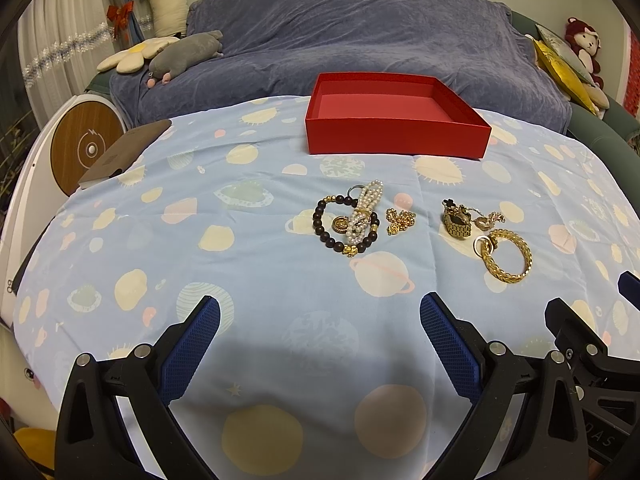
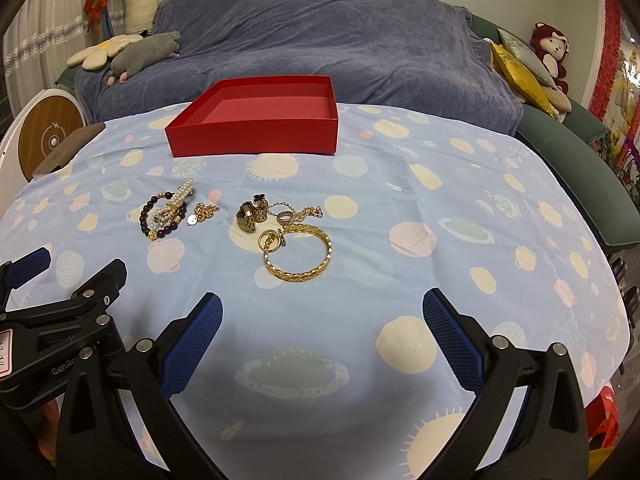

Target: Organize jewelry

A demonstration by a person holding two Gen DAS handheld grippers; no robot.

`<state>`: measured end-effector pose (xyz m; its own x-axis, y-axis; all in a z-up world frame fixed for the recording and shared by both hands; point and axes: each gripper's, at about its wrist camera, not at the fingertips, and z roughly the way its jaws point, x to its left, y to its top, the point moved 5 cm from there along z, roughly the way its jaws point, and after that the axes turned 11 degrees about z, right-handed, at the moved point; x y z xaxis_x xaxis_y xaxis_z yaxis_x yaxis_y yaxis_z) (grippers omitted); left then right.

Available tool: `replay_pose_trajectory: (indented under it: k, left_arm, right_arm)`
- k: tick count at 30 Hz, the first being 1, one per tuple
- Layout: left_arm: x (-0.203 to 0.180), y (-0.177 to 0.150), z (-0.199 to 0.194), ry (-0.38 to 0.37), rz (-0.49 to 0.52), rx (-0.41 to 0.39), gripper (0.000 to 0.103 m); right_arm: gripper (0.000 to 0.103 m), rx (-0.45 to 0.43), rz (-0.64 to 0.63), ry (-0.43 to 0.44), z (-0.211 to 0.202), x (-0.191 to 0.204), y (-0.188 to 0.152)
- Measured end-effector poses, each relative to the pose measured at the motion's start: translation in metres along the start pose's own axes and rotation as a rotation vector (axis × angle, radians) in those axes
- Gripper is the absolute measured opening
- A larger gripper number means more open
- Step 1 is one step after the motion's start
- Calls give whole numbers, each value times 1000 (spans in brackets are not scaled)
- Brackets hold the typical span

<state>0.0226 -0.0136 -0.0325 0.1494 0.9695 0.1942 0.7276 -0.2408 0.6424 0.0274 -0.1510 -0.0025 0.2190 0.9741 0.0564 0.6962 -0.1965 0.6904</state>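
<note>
The left gripper hovers low over the near part of the table, pointing toward the far edge, its two blue-padded fingers spread wide with nothing between them. The right gripper hangs beside it in the same pose, level with it, its fingers also wide apart and holding nothing. Each one shows at the edge of the other's view, so the two sit close side by side.

A red box stands open at the far side of the table, on the light blue planet-print cloth. Its pink floor shows bare; none of the jewelry is inside it.

The jewelry lies on the cloth between the box and the grippers, in two loose groups. On the left, a dark bead bracelet with gold beads rings a small gold piece, and a pearl bracelet lies across it; a small gold charm cluster sits just beside them. On the right, a gold watch stands near a plain ring and a thin chain. Nearer the grippers, a gold braided bangle lies flat, touching a pair of gold hoops.
</note>
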Motion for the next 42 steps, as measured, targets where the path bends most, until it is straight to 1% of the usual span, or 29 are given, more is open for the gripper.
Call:
replay_pose_trajectory:
  k: [3, 6, 8, 12, 15, 18, 20, 22, 24, 25, 27, 28, 30, 32, 34, 36, 37, 39, 42]
  left_arm:
    - [0, 0, 1, -7, 3, 6, 98]
    - [3, 0, 6, -36, 2, 26, 98]
    - [10, 1, 8, -36, -14, 28, 98]
    - [25, 6, 16, -59, -49, 31, 98]
    - [32, 12, 28, -79, -67, 36, 98]
    - [35, 18, 44, -87, -85, 50, 97]
    - [32, 25, 52, -86, -71, 41, 96]
    - [25, 32, 56, -91, -33, 28, 91]
    - [19, 38, 61, -117, -10, 28, 79]
    - [17, 41, 65, -136, -10, 33, 75]
    - [12, 43, 73, -173, -17, 50, 63]
    - [9, 43, 77, -182, -18, 60, 60]
    - [5, 42, 86, -178, -5, 77, 47]
    - [4, 42, 91, -175, -4, 80, 44]
    - [5, 43, 92, -182, -11, 74, 39]
    - [5, 45, 91, -184, -5, 67, 29]
    - [4, 46, 90, -182, 0, 62, 27]
    - [1, 48, 88, -186, 12, 53, 5]
    - [-1, 49, 85, -220, 15, 48, 2]
  right_arm:
    - [98, 5, 4, 10, 1, 0, 0]
    - [98, 9, 5, 23, 3, 0, -2]
    - [98, 16, 11, 39, 8, 0, -3]
    - [98, 28, 32, 53, 18, -3, -1]
    - [98, 47, 60, 55, 28, -8, 3]
    - [98, 76, 96, 78, 36, -9, 6]
    - [98, 80, 103, 85, 39, -9, 8]
    - [98, 81, 104, 91, 41, -8, 10]
    - [98, 82, 106, 95, 42, -7, 12]
    - [98, 85, 107, 95, 43, -8, 12]
    - [98, 93, 114, 97, 46, -9, 13]
    - [98, 97, 118, 98, 47, -10, 13]
    - [98, 102, 125, 98, 48, -11, 13]
    - [98, 105, 132, 98, 49, -14, 13]
    - [98, 106, 140, 99, 50, -17, 14]
    - [98, 110, 146, 99, 51, -19, 15]
    - [98, 112, 148, 100, 51, -19, 14]
    - [98, 115, 147, 101, 53, -19, 15]
    - [98, 113, 135, 107, 53, -17, 14]
